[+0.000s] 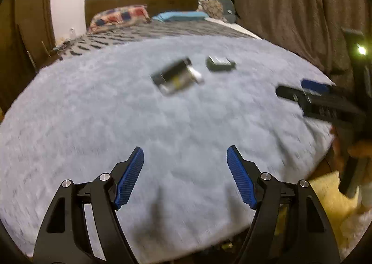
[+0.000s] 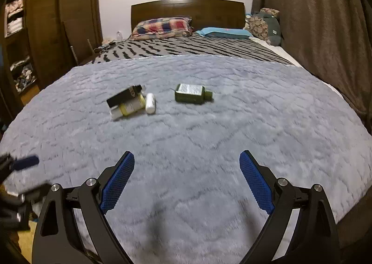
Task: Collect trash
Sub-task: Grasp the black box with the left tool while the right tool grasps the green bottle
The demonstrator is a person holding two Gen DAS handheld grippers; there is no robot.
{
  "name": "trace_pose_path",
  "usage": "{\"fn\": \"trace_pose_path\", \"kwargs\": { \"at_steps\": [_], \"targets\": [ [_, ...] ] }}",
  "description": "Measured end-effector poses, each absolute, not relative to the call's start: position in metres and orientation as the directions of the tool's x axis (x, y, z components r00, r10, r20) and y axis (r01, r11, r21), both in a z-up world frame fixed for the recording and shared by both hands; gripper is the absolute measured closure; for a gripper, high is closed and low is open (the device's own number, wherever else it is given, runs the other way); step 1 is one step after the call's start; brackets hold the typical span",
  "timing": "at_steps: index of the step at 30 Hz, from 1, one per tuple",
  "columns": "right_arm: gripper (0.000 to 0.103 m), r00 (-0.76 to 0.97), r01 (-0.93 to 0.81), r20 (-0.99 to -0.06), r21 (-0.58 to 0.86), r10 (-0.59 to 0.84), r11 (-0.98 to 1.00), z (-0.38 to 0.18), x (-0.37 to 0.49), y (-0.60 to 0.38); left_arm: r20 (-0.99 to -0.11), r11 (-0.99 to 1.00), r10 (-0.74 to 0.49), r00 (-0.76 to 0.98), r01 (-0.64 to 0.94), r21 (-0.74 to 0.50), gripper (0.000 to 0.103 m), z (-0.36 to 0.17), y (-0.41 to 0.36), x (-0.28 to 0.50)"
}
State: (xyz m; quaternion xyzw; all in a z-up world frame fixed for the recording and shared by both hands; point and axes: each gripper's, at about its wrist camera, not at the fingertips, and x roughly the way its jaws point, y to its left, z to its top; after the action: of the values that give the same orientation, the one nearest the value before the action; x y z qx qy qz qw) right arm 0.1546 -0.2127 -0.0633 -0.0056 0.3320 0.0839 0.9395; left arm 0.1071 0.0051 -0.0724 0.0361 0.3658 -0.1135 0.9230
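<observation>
Your left gripper (image 1: 184, 150) and right gripper (image 2: 187, 156) both gape wide, holding nothing, above the grey blanket (image 2: 255, 129). Ahead of you lie a green bottle (image 2: 193, 94), a white tube (image 2: 150, 103) and a black box (image 2: 124, 97).

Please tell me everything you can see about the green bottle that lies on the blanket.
The green bottle is dark olive, flat and boxy, with a short neck and a cap of the same colour pointing right. A pale silvery label covers its upper face. It looks like glass or hard plastic, but I cannot tell which. It lies on its side on the grey fuzzy blanket, alone, apart from the cluster of items to its left. Neither tongs touch it. In the left wrist view it is blurred.
</observation>
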Motion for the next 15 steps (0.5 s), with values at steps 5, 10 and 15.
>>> {"fn": "trace_pose_path", "kwargs": {
  "at_steps": [5,10,15],
  "targets": [
    [0.011,0.758,-0.161,-0.633,0.051,0.157,0.986,-0.061,0.180,-0.206,-0.655,0.978,-0.162,0.738,0.207,-0.010,0.033,-0.059,0.004,0.159],
    [0.011,0.750,-0.132,-0.647,0.055,0.136,0.990,-0.065,0.211,-0.209,-0.653,0.974,-0.172,0.738,0.224,-0.003,0.031,-0.059,-0.005,0.200],
    [0.010,0.743,-0.086,-0.658,0.087,0.122,0.993,-0.071,0.239,-0.221,-0.668,0.977,-0.141,0.731,0.210,0.024,0.031,-0.070,-0.011,0.239]
  ]
}}
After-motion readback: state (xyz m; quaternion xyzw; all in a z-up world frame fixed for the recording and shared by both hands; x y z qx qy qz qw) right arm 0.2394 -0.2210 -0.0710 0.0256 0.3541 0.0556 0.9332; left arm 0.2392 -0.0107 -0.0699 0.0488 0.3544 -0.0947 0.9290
